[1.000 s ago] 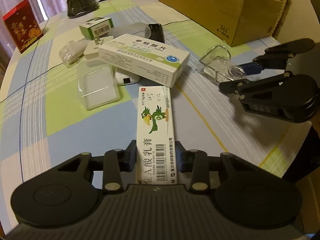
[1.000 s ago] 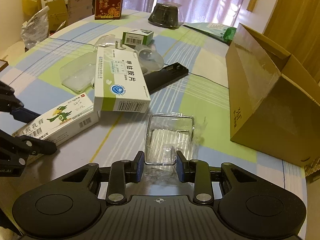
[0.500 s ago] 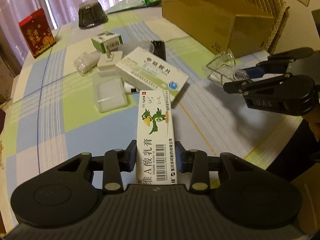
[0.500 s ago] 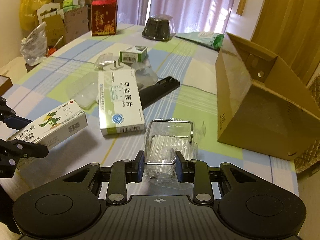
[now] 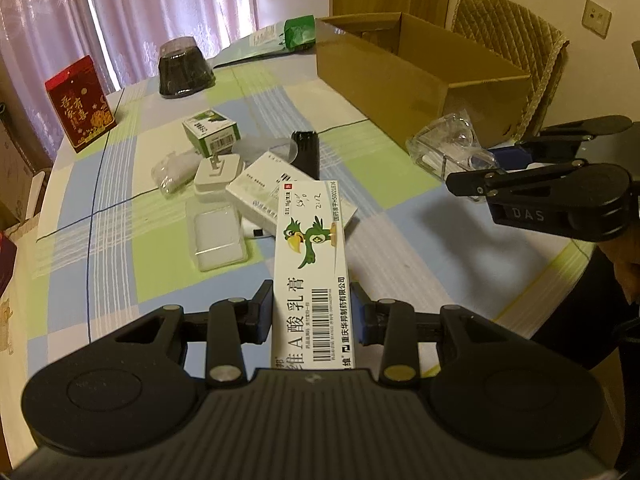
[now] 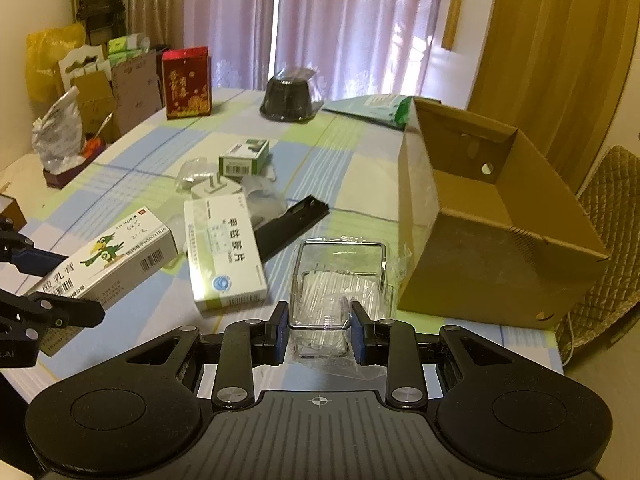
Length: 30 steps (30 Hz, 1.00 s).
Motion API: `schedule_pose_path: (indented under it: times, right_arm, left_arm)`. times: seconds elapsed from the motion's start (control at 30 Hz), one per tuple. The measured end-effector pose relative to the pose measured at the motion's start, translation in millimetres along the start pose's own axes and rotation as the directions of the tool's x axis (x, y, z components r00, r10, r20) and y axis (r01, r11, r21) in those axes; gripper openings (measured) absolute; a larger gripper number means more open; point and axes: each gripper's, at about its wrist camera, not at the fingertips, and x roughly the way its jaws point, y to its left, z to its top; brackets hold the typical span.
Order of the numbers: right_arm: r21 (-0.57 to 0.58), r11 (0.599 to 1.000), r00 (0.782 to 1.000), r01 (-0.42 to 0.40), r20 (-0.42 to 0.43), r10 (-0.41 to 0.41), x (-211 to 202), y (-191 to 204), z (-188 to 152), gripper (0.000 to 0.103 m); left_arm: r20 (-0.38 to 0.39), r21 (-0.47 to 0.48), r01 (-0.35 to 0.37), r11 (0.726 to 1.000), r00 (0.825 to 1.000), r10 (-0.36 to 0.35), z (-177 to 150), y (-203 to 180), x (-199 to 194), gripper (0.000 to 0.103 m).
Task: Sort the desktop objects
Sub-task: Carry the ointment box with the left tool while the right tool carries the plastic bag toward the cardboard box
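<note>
Right wrist view: my right gripper (image 6: 319, 334) jaws clench the clear case (image 6: 340, 280), the cardboard box (image 6: 492, 216) just right; left gripper (image 5: 312, 320) grips the ointment box (image 5: 310, 264) lengthwise, farther away.

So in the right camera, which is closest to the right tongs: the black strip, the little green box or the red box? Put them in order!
From the right tongs:
1. Black strip, middle of the table, just ahead.
2. Little green box, farther back, slightly left.
3. Red box, standing at the far left edge.
</note>
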Motion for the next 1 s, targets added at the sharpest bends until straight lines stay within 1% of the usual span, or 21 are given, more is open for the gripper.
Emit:
schedule_pose_path:
  times: [0.5,1.0]
  right_arm:
    - [0.023,1.0,0.999,0.02,0.045,-0.021,-12,-12,10,0.03]
    - [0.044,0.998,0.994,0.054,0.089,-0.058,-21,-34,25,0.03]
  left_arm:
    - [0.023,0.017,0.006,1.0,1.0,-0.006,11,-11,-6,0.033]
    - [0.05,0.048,0.019,0.999,0.999,-0.022,36,-21,-3,0.033]
